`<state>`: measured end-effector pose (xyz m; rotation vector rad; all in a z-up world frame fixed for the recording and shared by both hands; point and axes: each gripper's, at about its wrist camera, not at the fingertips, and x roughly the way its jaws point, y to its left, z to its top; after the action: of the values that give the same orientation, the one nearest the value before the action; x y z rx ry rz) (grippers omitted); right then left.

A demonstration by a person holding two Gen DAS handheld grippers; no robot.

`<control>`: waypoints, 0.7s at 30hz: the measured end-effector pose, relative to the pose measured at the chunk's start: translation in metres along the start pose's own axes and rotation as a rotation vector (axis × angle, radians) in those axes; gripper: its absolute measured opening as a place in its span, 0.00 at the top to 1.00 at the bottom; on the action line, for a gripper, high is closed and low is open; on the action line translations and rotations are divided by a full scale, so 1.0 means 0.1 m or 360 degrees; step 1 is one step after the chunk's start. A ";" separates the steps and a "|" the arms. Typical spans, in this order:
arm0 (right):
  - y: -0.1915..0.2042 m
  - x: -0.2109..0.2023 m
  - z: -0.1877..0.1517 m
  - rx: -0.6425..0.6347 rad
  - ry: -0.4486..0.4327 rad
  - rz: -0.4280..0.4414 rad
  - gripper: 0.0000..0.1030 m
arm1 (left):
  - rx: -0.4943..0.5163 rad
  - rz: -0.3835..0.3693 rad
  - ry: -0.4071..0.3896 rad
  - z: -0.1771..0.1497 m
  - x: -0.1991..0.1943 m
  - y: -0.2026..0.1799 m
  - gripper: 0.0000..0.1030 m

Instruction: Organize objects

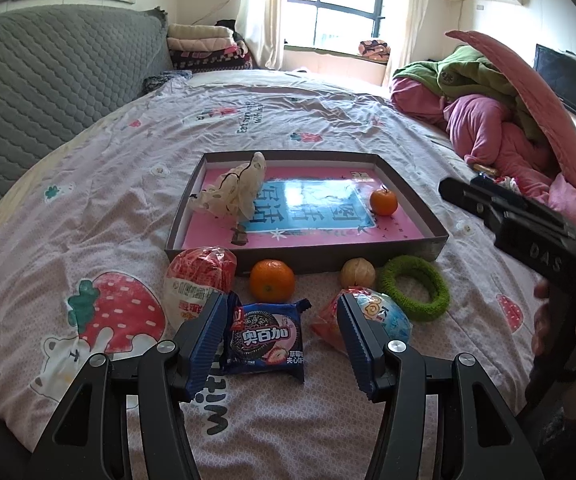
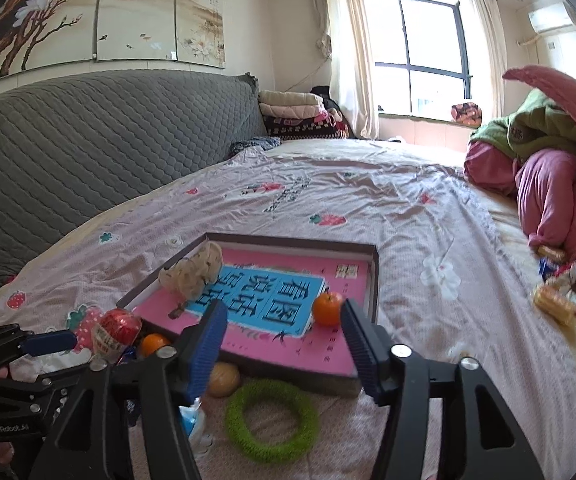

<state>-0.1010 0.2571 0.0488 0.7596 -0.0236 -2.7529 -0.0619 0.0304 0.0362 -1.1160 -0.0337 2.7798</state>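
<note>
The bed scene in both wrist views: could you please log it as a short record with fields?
surface: bedsheet with strawberry print
container: shallow box, open top
inside box: small orange; cream cloth bundle
in front of box: orange, cookie packet, red-white snack bag, green ring, tan round fruit
left gripper: open, empty, above the cookie packet
right gripper: open, empty, near the box's front edge

We got bright daylight from the window (image 1: 338, 2), blown out there. Glare hit the tray (image 1: 408, 200) bottom. Heavy fisheye bending and dark vignette at the corners; right-wrist edges blurred.
</note>
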 end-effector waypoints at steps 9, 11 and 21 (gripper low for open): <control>0.19 -0.09 -0.14 -0.0081 -0.0026 -0.0061 0.41 | -0.0003 0.0012 -0.0006 -0.03 -0.01 0.01 0.43; 0.23 -0.11 -0.16 -0.0097 -0.0040 -0.0078 0.41 | -0.0011 0.0021 -0.0008 -0.03 -0.01 0.03 0.43; 0.33 -0.17 -0.30 -0.0148 -0.0048 -0.0109 0.40 | -0.0041 0.0034 0.0002 -0.05 0.01 0.08 0.43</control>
<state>-0.0628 0.2317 0.0346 0.7068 0.1253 -2.8077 -0.0599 0.0220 0.0310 -1.1304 -0.0577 2.8053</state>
